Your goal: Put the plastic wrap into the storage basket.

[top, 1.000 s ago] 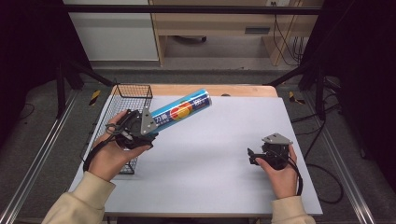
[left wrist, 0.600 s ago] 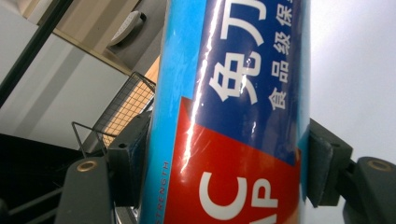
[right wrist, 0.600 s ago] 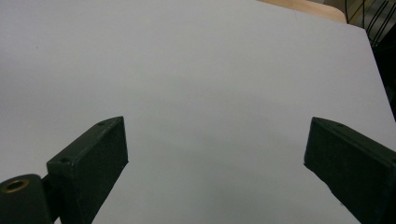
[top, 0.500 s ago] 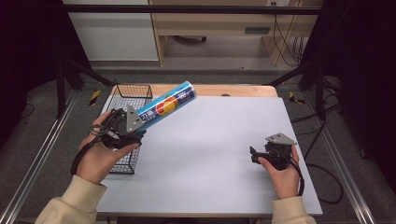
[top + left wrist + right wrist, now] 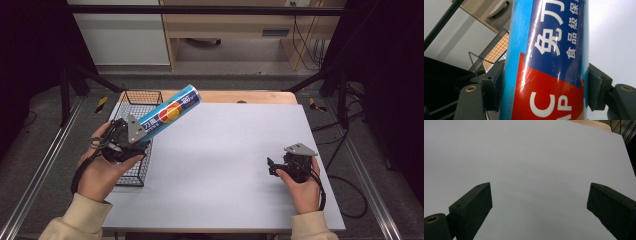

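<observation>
**Tube Poised Over the Basket**

While the white-topped bench lies bare across its middle, the work gathers at its left edge, where a black wire basket stands. The step in hand looks like the carry: the left gripper holds a blue-and-red tube by its lower end, fingers pressed against both sides of it, the tube tilted up and away, its lower end above the basket's near part and its cap end out over the bench. Across the bench, well apart, the right gripper rests low in the person's hand, its fingers spread wide with nothing between them. The next move, by my reading, calls for tipping the tube down level with the basket's long side, lowering it between the wires, and only then easing the grip.
</observation>
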The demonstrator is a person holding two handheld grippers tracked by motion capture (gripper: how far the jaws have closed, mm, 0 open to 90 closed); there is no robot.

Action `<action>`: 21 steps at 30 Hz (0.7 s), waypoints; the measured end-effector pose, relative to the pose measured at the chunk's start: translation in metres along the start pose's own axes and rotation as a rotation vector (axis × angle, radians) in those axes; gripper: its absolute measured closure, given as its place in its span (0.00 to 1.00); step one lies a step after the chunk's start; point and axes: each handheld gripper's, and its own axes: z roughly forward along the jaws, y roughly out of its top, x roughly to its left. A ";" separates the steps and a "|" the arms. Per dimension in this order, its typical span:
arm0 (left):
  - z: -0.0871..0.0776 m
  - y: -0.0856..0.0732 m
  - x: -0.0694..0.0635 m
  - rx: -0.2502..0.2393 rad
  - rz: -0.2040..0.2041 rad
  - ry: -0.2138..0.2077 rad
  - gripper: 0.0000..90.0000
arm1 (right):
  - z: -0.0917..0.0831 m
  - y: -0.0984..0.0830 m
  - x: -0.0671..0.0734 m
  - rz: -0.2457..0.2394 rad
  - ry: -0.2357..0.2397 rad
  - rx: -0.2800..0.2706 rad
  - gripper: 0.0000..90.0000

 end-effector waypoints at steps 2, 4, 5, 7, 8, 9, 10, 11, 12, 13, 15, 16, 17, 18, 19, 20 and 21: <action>0.000 -0.001 0.001 0.002 -0.014 0.000 0.34 | 0.000 0.000 0.000 0.000 0.002 0.002 0.07; 0.000 -0.003 0.002 0.005 -0.043 0.005 0.34 | -0.001 -0.001 0.000 0.004 0.001 0.002 0.07; -0.001 -0.005 0.004 0.015 -0.054 0.009 0.34 | -0.001 -0.001 0.000 0.005 0.001 0.002 0.07; -0.001 -0.007 0.005 0.027 -0.063 0.024 0.34 | -0.001 -0.001 0.000 0.006 0.000 0.001 0.07; 0.000 -0.008 0.005 0.023 -0.076 0.031 0.34 | -0.001 -0.001 0.000 0.007 0.001 0.003 0.07; 0.000 -0.009 0.006 0.029 -0.075 0.035 0.34 | -0.001 -0.001 0.000 0.007 -0.001 0.002 0.07; 0.000 -0.010 0.006 0.036 -0.077 0.037 0.34 | -0.001 -0.001 0.001 0.011 0.002 0.001 0.07; 0.000 -0.010 0.007 0.040 -0.078 0.043 0.34 | -0.001 -0.001 0.001 0.011 0.002 0.001 0.07; 0.000 -0.011 0.007 0.042 -0.081 0.049 0.34 | -0.002 -0.001 0.001 0.014 0.001 0.000 0.07; 0.001 -0.011 0.006 0.046 -0.095 0.052 0.34 | -0.003 -0.001 0.000 0.022 0.000 -0.007 0.07; 0.002 -0.012 0.007 0.056 -0.098 0.054 0.34 | -0.003 0.000 0.000 0.024 0.002 -0.014 0.07; 0.002 -0.012 0.006 0.059 -0.105 0.055 0.34 | -0.004 0.000 -0.001 0.027 0.004 -0.015 0.07; 0.002 -0.012 0.006 0.080 -0.104 0.057 0.34 | -0.004 0.000 -0.001 0.033 0.014 -0.015 0.07; 0.002 -0.013 0.006 0.101 -0.098 0.056 0.34 | -0.004 0.000 -0.001 0.036 0.015 -0.019 0.07; 0.002 -0.013 0.006 0.108 -0.101 0.057 0.34 | -0.004 0.000 -0.002 0.038 0.019 -0.022 0.07; 0.002 -0.013 0.006 0.108 -0.101 0.057 0.34 | -0.004 0.000 -0.002 0.038 0.019 -0.022 0.07; 0.002 -0.014 0.004 0.110 -0.121 0.064 0.34 | -0.004 0.000 -0.001 0.042 0.023 -0.021 0.07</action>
